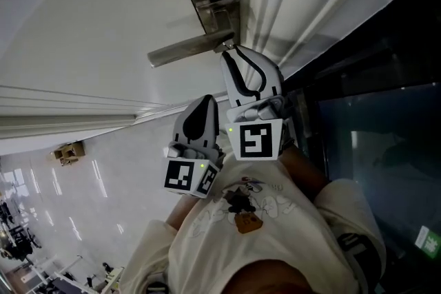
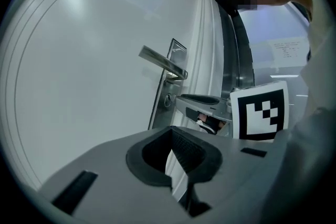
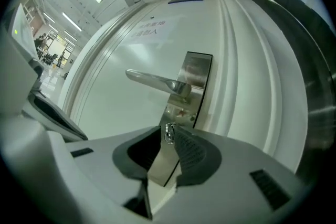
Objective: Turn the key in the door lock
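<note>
A white door (image 1: 83,24) fills the upper left of the head view, and its moulded frame (image 1: 289,3) runs diagonally to the right. A person's pale shirt (image 1: 262,237) takes up the bottom centre. A tall steel lock plate (image 3: 195,78) sits at the centre of the right gripper view, and a lever handle (image 3: 151,81) reaches left from it.

The right tongs (image 3: 168,134) are raised to the plate just under the handle. They are drawn narrow, with their tips closing on the key (image 3: 169,132), which sits in the lock low on the plate. The left tongs (image 2: 170,136) hang lower, at the centre of the head view and apart from the door. Their jaws are pressed together at the tips with nothing between them.
</note>
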The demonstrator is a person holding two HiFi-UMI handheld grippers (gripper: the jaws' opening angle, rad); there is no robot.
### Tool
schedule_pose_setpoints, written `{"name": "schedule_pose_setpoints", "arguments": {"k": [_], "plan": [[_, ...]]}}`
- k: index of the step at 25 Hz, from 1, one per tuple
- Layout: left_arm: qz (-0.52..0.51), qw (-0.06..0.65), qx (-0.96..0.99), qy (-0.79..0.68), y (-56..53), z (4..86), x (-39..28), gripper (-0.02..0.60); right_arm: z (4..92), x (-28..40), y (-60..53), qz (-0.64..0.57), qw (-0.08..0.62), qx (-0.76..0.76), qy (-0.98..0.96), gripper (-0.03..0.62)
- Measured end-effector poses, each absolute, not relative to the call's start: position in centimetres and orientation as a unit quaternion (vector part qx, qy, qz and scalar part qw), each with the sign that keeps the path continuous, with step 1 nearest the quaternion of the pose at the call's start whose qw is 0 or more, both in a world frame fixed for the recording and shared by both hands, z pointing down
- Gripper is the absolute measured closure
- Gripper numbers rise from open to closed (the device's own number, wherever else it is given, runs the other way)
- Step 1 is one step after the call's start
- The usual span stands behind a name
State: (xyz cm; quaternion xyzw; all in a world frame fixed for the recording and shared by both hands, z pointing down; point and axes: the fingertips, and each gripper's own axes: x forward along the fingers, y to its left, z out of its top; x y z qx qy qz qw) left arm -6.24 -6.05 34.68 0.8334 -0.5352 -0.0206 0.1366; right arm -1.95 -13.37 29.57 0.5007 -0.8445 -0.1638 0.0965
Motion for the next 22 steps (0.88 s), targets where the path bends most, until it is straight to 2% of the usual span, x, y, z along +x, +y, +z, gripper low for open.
{"name": "schedule_pose_setpoints", "arguments": {"k": [12, 16, 22], "plan": [[-0.02, 0.142, 0.828, -0.543, -5.5, 35.4, -6.5, 0.575, 29.3, -2.5, -15.1, -0.193, 0.127, 0.506, -0.831, 0.531], [-0.021, 0.141, 0.825, -0.547, -5.5, 35.5, -6.5, 0.575, 29.3, -2.6, -15.1, -0.191, 0.124, 0.503, -0.833, 0.557], [-0.02, 0.142, 0.822, -0.552, -5.8, 35.7, -6.6, 0.575, 29.7, -2.6, -15.1, -0.163, 0.096, 0.498, -0.847, 0.559]]}}
